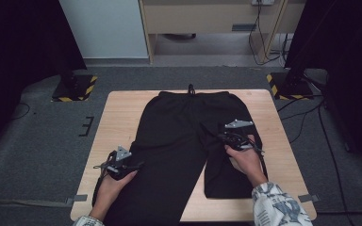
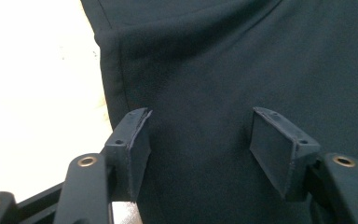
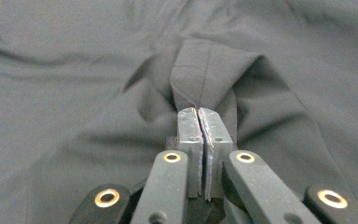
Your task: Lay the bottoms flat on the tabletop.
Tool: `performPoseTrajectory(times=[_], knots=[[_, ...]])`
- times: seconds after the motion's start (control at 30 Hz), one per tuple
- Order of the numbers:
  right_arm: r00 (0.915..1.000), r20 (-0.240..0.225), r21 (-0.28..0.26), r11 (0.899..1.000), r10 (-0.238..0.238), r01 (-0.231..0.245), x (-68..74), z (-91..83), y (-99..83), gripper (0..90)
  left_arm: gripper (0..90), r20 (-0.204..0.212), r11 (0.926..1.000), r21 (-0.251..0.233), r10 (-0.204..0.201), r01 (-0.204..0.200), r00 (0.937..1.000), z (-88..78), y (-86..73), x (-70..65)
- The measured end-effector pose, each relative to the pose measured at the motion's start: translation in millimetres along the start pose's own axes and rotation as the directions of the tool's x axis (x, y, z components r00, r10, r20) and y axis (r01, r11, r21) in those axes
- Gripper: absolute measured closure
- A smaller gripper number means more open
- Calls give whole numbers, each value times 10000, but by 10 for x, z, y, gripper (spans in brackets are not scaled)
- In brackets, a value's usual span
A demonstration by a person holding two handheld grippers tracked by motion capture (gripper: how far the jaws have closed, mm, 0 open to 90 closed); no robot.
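While the black trousers lie spread flat on the wooden bench, waistband and drawstring at the far edge and the two legs running back toward the person, both tools are already at the cloth. The right hand-held gripper sits on the trouser leg to the right of the crotch seam, and in the right gripper view its jaws are pressed together on a small pinched ridge of fabric, which stands up in a tented fold with creases radiating away from it. The left hand-held gripper rests at the outer side seam of the other leg, near where that seam meets the bare bench; in the left gripper view its jaws stand apart with cloth lying between them and the pads not pressing on it, so nothing is held there yet. Judging by how readily it puckers, the garment is soft, limp and light, with no stiffness to carry its own shape: lifted at one point it would sag and drag its loose parts across the bench. It looks smooth and could slide out of a shallow pinch, so the stitched side seam, the hem or the waistband, being doubled and thicker, seem the surest places to take hold.
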State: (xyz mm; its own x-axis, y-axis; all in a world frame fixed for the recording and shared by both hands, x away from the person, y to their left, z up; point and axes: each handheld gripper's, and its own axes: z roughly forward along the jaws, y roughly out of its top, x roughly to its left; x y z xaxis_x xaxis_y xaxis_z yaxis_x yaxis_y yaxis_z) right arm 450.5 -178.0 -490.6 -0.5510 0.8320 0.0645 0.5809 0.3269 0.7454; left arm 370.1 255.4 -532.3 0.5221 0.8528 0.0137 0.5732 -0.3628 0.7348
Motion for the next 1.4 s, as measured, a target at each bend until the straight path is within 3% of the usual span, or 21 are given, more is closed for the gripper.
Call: performPoseTrajectory(times=[0.27,0.33,0.37,0.57,0.87,1.0,1.13,1.4], knots=[[9995,-128,50,9996,296,-296,-119,-436,-474,884,398,-143,9998,-167,-146,143,9998,-6,-24,31],[9998,-96,267,9995,176,-174,-141,-530,-621,884,398,-202,9997,-178,-171,167,9997,-6,-25,36],[10000,-40,515,9986,83,-81,-186,-623,-777,883,397,-224,9997,-181,-180,176,9996,-6,-26,41],[9998,-117,751,9970,180,-171,-284,-822,-983,873,398,-231,9995,-243,-216,210,9995,-3,-31,52],[9999,-107,782,9969,129,-120,-385,-1020,-1059,841,397,-377,9997,-231,-124,116,9992,-14,-37,36],[9990,-25,417,9981,454,-452,-447,-1073,-1026,694,369,-407,9997,-239,-107,97,9991,-23,-42,5],[9981,-141,44,9982,605,-605,-495,-992,-903,528,360,-316,9996,-265,65,-74,9995,-57,-29,-71],[9980,-365,-289,9982,517,-528,-448,-807,-756,505,365,-149,9991,-403,155,-161,9998,-147,6,-153]])
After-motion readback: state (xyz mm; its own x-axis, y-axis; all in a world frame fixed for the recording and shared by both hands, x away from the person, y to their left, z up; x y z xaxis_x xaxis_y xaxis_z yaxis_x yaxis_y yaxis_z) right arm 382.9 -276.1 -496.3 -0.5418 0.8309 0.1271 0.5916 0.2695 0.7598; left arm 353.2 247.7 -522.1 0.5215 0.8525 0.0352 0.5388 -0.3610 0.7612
